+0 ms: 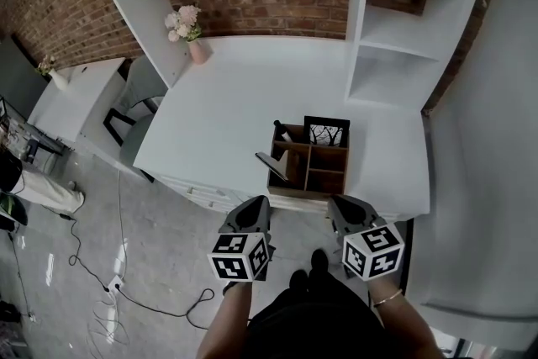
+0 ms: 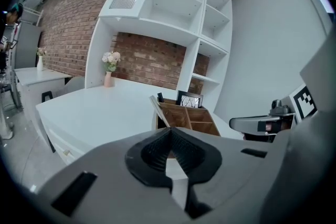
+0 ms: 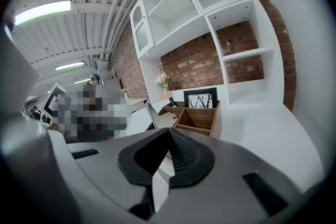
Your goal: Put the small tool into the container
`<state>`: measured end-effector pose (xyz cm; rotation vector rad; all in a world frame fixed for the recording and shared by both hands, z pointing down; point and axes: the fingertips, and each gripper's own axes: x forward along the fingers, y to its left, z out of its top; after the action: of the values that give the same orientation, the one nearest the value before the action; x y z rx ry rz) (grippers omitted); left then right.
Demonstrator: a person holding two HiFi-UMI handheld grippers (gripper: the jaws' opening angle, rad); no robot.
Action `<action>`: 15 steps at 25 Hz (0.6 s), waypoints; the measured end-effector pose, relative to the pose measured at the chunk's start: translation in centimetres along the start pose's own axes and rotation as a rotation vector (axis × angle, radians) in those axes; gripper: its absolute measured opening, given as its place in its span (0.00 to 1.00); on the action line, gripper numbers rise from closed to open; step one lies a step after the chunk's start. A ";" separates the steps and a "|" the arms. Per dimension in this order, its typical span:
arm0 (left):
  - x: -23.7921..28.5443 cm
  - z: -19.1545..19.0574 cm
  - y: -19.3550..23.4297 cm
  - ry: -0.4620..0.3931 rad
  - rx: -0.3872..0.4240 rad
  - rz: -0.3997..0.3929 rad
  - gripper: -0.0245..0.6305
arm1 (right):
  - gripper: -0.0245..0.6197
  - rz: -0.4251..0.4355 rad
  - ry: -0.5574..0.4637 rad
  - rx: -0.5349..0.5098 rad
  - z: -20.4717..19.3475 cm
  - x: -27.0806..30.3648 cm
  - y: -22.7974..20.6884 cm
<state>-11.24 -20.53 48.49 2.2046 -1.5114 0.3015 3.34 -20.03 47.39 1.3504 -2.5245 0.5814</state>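
Note:
A wooden organiser with several compartments stands near the front edge of the white desk. A small flat grey tool leans out of its front left compartment; it also shows in the left gripper view and the right gripper view. A dark item and a picture frame sit in the back compartments. My left gripper and right gripper hang in front of the desk edge, below the organiser. Both are shut with nothing between the jaws.
A pink vase of flowers stands at the desk's back left. White shelves rise at the right against brick wall. A chair and a side table are to the left, and cables lie on the floor.

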 end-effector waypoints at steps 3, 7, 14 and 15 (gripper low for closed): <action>-0.5 0.0 -0.3 -0.007 0.005 -0.004 0.05 | 0.05 0.002 -0.006 0.000 -0.1 -0.4 0.3; -1.1 0.0 -0.6 -0.014 0.006 -0.008 0.05 | 0.05 0.004 -0.020 0.001 -0.1 -1.0 0.6; -2.0 -0.1 -0.8 -0.023 0.002 -0.004 0.05 | 0.05 -0.009 -0.028 -0.004 0.0 -1.6 0.8; -2.2 0.0 -0.8 -0.024 0.002 -0.003 0.05 | 0.05 -0.010 -0.028 -0.005 0.1 -1.6 0.9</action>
<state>-11.32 -18.52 47.40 2.2199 -1.5212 0.2767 3.48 -18.41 46.52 1.3783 -2.5378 0.5580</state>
